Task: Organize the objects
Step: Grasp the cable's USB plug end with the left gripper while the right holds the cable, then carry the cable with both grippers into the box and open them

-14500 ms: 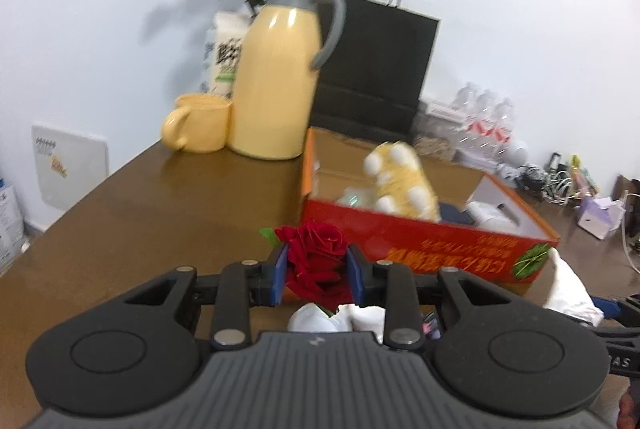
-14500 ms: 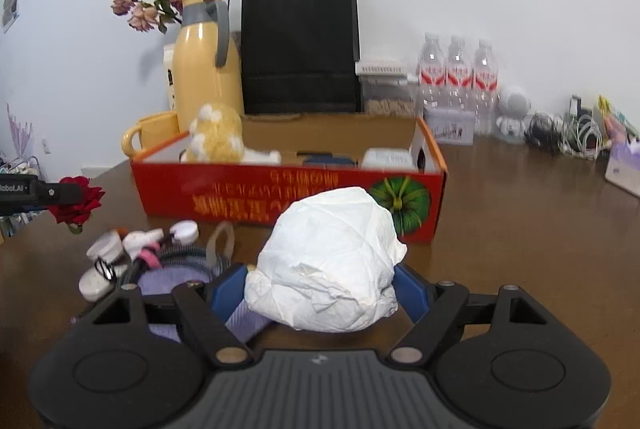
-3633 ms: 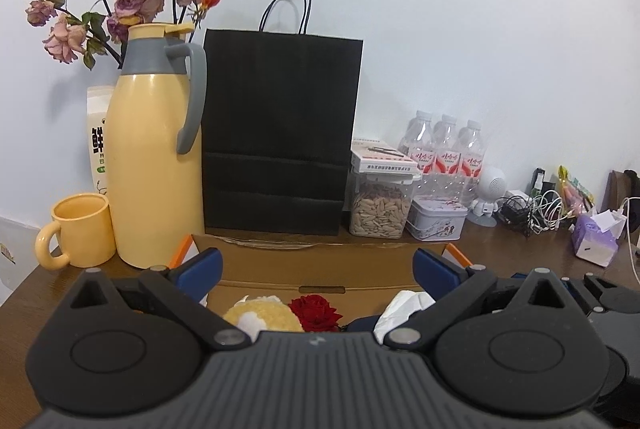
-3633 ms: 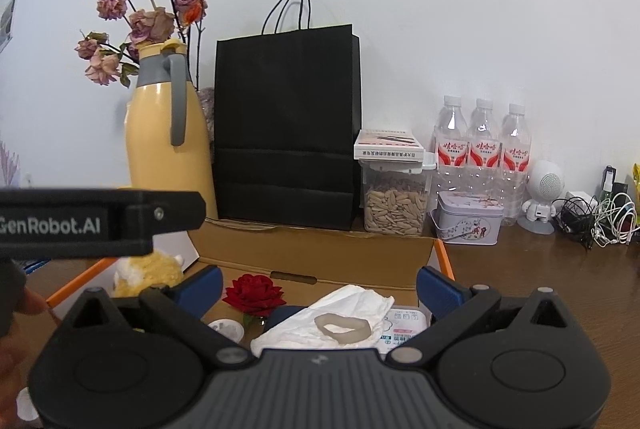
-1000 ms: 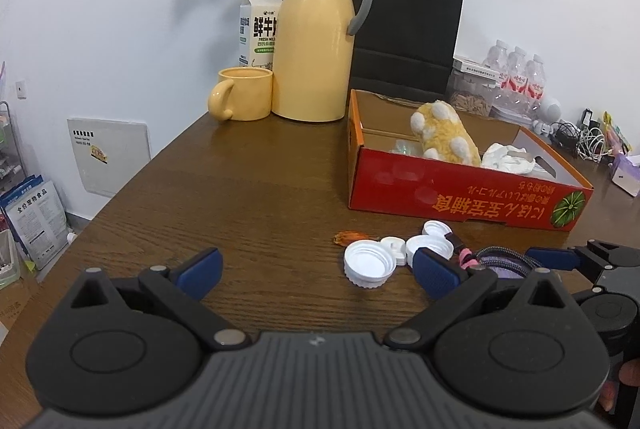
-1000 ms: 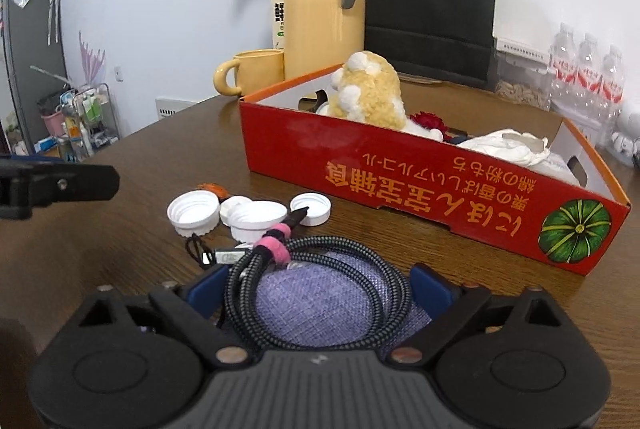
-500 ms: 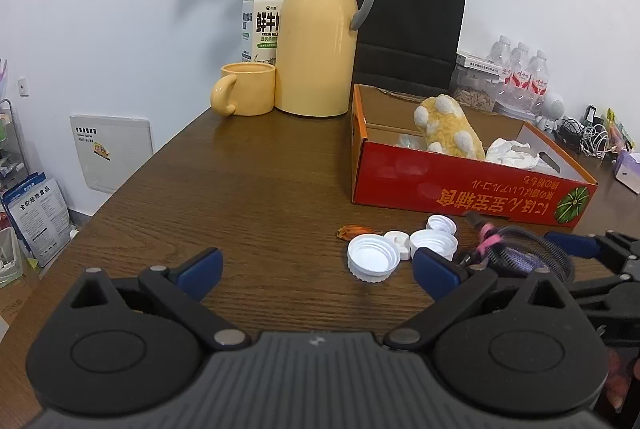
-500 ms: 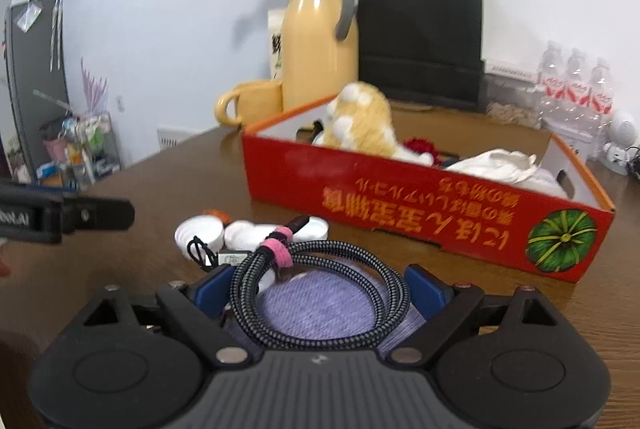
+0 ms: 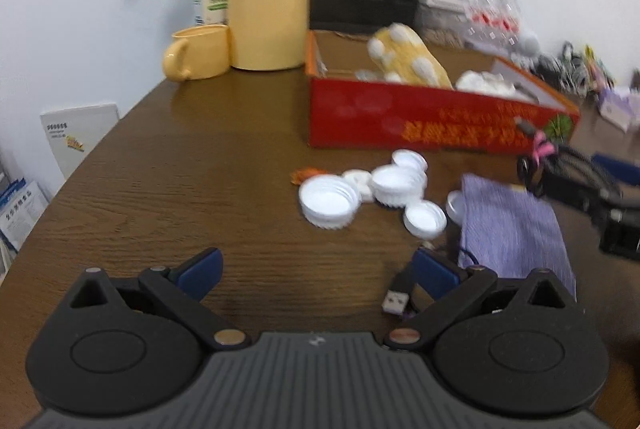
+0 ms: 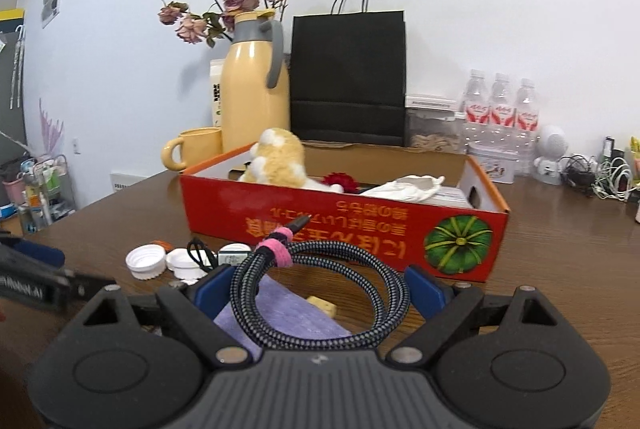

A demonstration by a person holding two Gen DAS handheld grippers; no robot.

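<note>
Since a second ago the coiled cable [image 10: 320, 293] has come up off the purple cloth [image 10: 280, 313], clamped across its loops by the right gripper [image 10: 318, 289]. Left gripper [image 9: 316, 269] wide, empty, low over the counter [image 9: 200, 169]. Cable light, floppy; grip near its pink tie.
</note>
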